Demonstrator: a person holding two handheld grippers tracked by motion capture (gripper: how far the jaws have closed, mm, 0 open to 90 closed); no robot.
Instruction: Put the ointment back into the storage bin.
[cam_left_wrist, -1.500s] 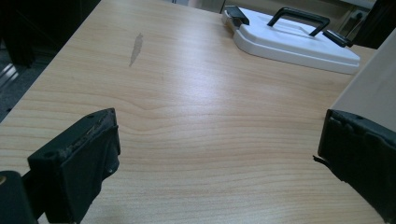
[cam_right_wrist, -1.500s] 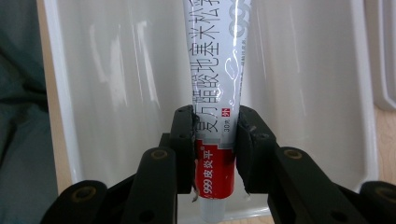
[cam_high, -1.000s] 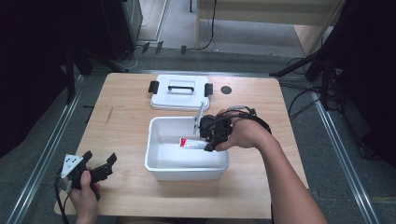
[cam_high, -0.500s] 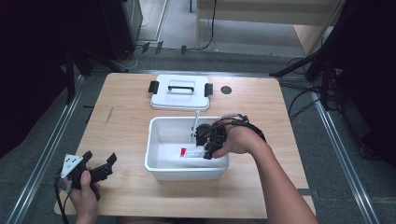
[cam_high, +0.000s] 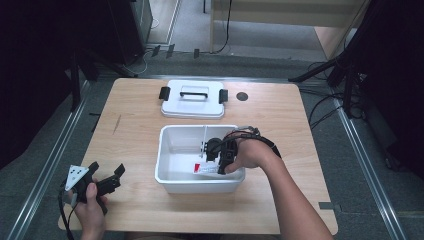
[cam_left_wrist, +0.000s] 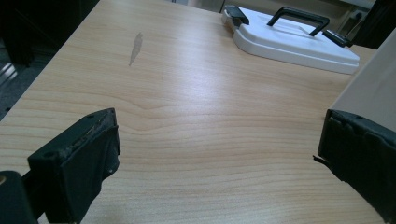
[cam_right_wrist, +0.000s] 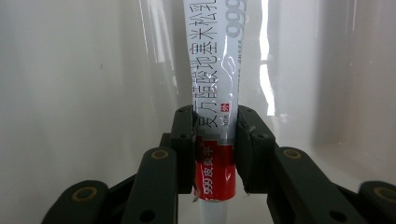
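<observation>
My right gripper is inside the white plastic bin and is shut on a white and red ointment tube. In the right gripper view the tube stands between the two black pads, which press on its red end, with the bin's white wall behind it. My left gripper rests low over the table's near left corner, its jaws wide apart. In the left gripper view its fingers frame bare wood with nothing between them.
The bin's white lid with a black handle and side clips lies flat behind the bin; it appears as the lid in the left gripper view. A dark round hole sits in the wooden table right of the lid.
My right gripper has sunk lower into the bin with the tube in its grip. The left gripper has stayed where it was.
</observation>
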